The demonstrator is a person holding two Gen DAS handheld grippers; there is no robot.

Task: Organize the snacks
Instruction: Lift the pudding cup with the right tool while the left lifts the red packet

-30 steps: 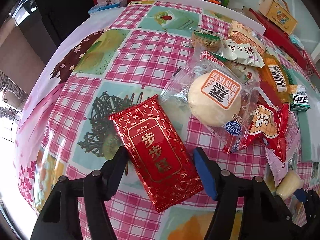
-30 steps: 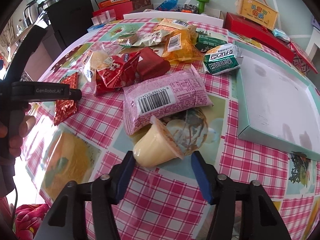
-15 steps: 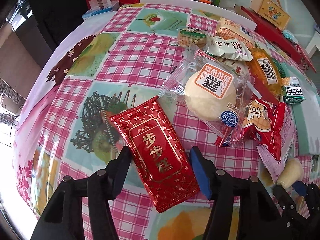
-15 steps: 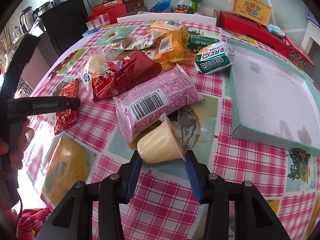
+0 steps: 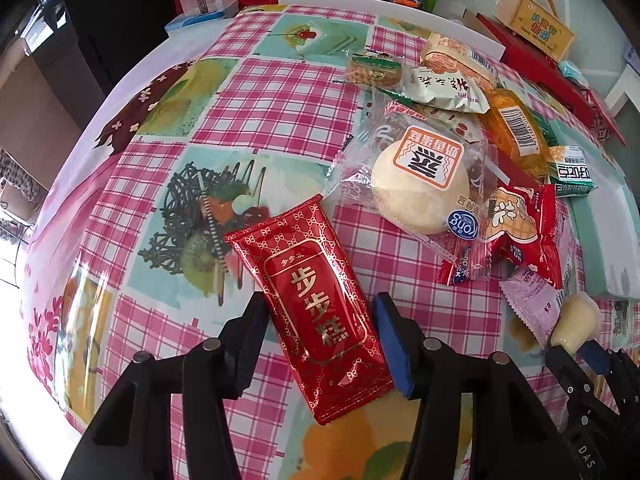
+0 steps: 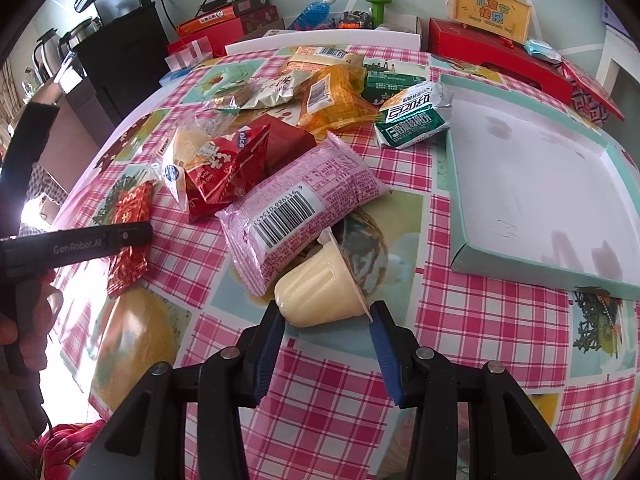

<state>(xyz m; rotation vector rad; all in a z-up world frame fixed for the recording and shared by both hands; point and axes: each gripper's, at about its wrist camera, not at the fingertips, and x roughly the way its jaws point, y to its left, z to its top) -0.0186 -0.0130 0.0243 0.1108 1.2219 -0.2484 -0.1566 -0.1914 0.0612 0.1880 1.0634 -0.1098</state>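
Red foil wrapper point(image 5: 316, 316) fills my left wrist view, just left of the pink barcode packet point(image 5: 532, 300); my left gripper point(image 5: 320, 336) has just been closing and now brackets it, pads at its edges, so a lift looks close. On my right wrist view, the right gripper point(image 6: 326, 326) has narrowed onto the yellow pudding cup point(image 6: 320, 288), pinching it just below that packet point(image 6: 296, 208), ready for the teal tray point(image 6: 532, 272).

Black tongs point(image 6: 326, 322) w/ blue pads point(image 6: 267, 354), silver screws, white "GenRobot.AI" lettering.
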